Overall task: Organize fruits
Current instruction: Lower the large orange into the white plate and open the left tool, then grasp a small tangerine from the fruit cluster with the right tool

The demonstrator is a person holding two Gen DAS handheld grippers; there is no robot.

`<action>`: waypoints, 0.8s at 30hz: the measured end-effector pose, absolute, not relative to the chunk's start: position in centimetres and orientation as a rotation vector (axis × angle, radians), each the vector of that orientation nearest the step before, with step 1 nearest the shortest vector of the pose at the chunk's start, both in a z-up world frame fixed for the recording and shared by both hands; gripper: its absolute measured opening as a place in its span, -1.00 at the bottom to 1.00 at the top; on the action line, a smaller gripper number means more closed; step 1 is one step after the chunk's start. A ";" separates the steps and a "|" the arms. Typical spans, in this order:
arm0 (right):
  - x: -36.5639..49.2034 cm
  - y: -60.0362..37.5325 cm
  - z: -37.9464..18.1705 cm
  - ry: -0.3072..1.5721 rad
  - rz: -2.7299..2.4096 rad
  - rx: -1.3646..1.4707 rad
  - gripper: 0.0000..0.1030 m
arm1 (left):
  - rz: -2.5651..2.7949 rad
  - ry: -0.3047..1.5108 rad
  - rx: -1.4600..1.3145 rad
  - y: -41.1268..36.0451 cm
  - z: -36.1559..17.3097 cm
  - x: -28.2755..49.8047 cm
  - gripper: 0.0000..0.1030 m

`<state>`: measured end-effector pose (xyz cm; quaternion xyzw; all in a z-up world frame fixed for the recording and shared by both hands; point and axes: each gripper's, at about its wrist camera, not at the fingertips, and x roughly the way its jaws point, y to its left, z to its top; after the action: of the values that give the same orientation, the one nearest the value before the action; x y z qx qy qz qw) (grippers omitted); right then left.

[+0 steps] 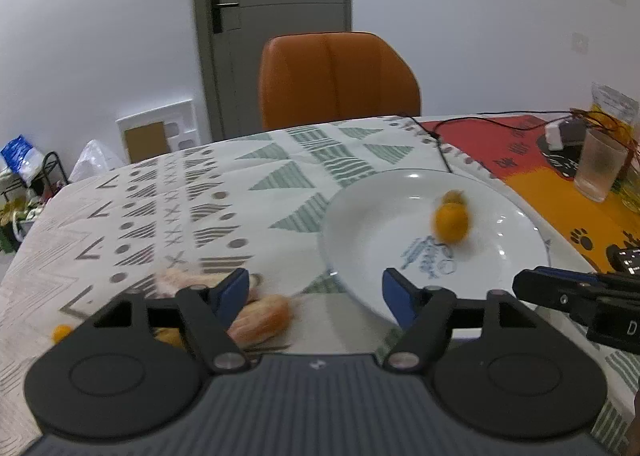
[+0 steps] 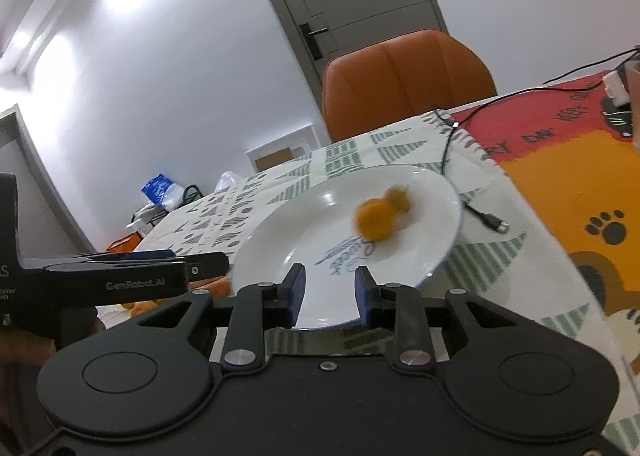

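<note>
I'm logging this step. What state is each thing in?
left tool: open, empty
right tool: shut on the plate's near rim
plate: tilted, holds fruit
orange fruit: on plate, blurred
door: closed
glass: upright

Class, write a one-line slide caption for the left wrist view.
Open left gripper over the patterned tablecloth; a blurred orange fruit lies in the white plate.
</note>
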<state>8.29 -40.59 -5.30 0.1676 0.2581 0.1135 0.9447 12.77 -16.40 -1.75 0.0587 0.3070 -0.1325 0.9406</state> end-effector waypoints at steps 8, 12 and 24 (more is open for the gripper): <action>8.7 -38.5 -4.9 0.529 0.260 0.324 -0.39 | -0.185 0.625 0.079 -12.3 -1.4 12.0 0.55; 8.8 -37.6 -4.7 0.530 0.273 0.315 -0.33 | -0.148 0.628 0.062 -10.5 -1.4 11.6 0.56; 9.1 -34.3 -4.2 0.523 0.305 0.272 0.21 | -0.084 0.626 0.004 -6.0 -1.5 10.8 0.59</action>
<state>9.11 -34.35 -4.17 0.1334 0.2568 0.1497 0.9454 10.75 -5.96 -1.46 0.0021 0.3080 -0.0414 0.9505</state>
